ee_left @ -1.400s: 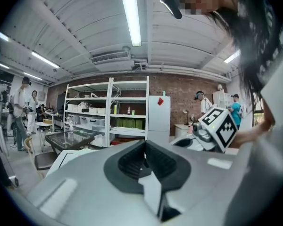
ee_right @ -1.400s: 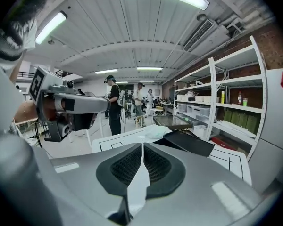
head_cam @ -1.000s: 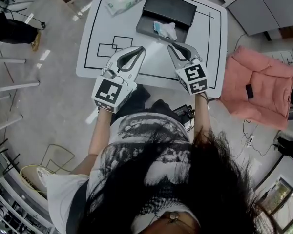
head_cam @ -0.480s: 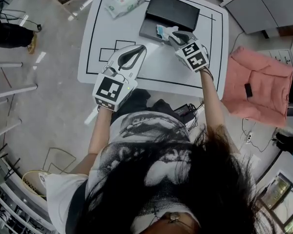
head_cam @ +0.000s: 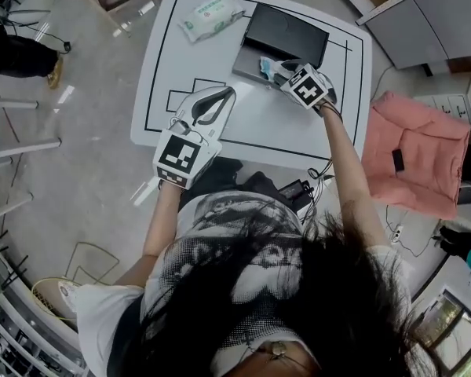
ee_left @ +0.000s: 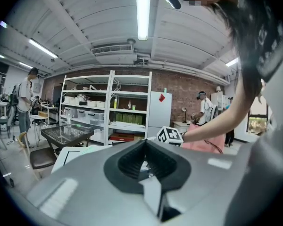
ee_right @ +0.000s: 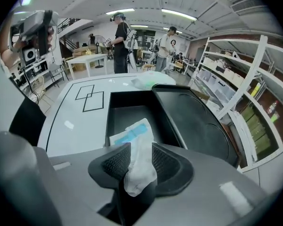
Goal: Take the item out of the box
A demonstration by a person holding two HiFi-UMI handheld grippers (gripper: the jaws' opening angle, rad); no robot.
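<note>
**White packet in the black box, between the spread jaws of the right tool**

The packet, white with a blue stripe, lies at the near end of the open box on the white table. The right tool's jaws have just been opening and now stand apart on either side of it. The left tool is pressed together on nothing, over the table and well apart from the box. A wipes pack lies near the box.
</note>
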